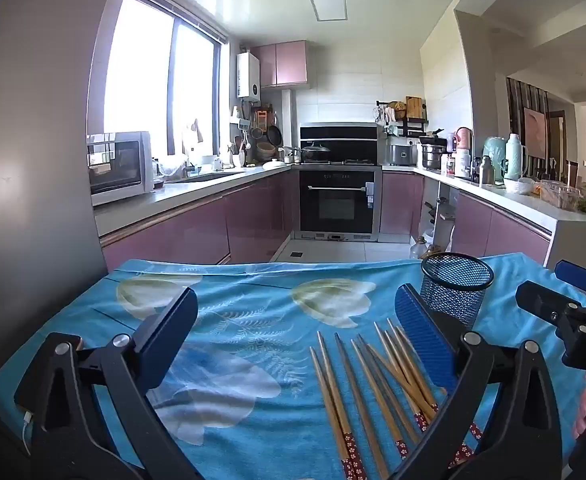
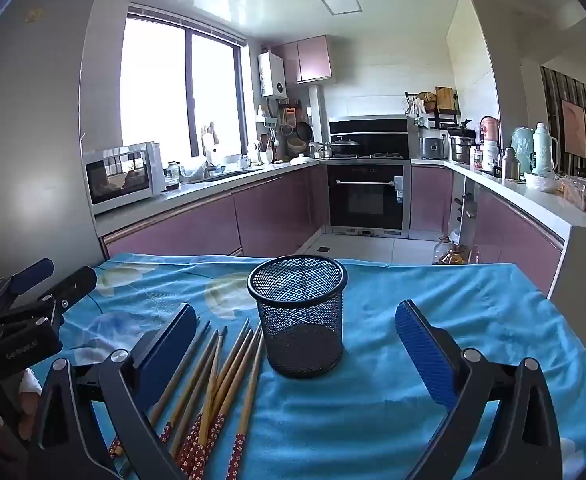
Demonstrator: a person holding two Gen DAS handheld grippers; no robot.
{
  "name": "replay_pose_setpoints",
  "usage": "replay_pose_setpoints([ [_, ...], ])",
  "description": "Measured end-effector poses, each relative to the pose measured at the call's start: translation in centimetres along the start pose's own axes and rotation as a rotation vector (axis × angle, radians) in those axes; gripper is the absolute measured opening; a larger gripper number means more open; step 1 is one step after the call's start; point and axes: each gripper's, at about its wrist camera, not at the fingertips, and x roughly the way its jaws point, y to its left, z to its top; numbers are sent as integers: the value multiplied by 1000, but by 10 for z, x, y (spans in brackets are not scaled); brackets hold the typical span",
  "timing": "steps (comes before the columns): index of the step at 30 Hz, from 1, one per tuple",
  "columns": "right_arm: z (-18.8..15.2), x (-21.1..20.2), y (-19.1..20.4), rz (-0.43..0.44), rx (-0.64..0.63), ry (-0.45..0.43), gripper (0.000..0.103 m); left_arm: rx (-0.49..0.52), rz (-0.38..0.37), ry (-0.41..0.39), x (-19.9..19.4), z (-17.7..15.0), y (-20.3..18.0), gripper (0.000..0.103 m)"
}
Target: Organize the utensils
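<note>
ideally, with both the left gripper (image 1: 297,332) and right gripper (image 2: 297,336) spread wide and empty, one pinches a single chopstick (image 1: 367,392) mid-shaft before lifting toward the mesh cup (image 2: 299,316).

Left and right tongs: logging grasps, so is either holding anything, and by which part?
Nothing is held. Left tongs and right tongs are open; the wooden chopsticks lie loose on the blue cloth.

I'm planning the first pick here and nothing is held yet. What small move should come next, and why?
Probably lower the left gripper onto the chopsticks and close on one. Both grippers are open and empty, the chopsticks lie loose on the blue cloth between the left gripper's fingers, and the mesh cup stands upright and empty beside them, in front of the right gripper.
</note>
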Motion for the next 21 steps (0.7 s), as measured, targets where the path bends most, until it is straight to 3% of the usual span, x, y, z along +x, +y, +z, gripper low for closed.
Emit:
replay_pose_setpoints([
  [21,1,-4,1,0,2,-13,96,-4,3,-4,-6,0,-1,97],
])
